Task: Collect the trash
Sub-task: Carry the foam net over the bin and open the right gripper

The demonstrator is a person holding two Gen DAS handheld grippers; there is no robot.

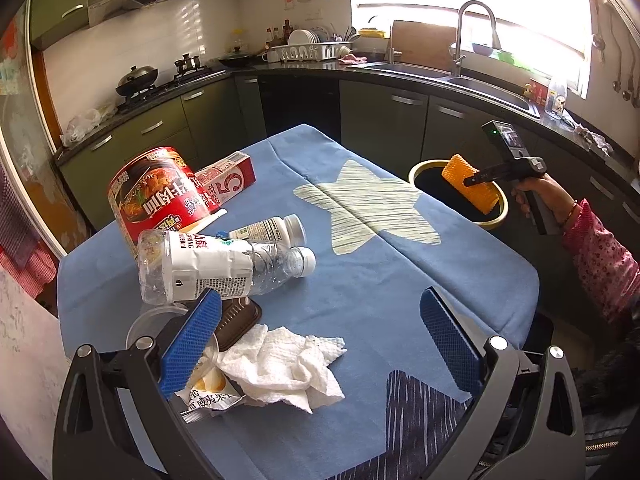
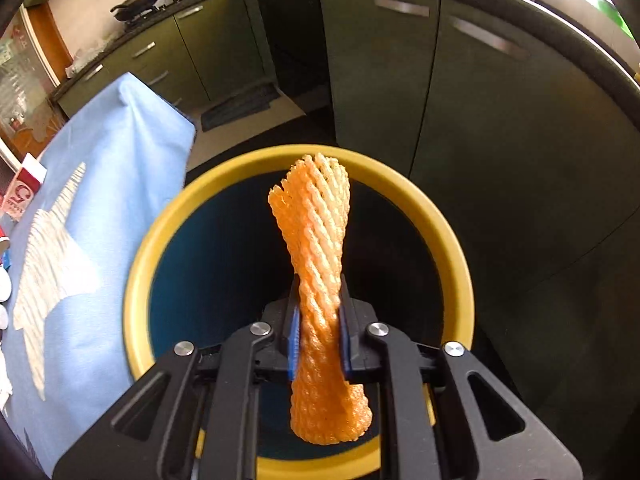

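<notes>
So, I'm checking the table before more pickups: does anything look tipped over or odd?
Yes. The red noodle cup lies tipped on its side, leaning on the red carton, and the clear bottle lies flat against it. Nothing looks spilled.

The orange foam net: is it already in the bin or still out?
Out: the right gripper pinches the foam net above the bin.

Foam net [image 2: 320, 248] above bin [image 2: 168, 216], right of table [image 1: 360, 280].

right gripper [image 1: 474, 179] holds foam net [image 1: 472, 184] — over bin [image 1: 418, 170]
</notes>
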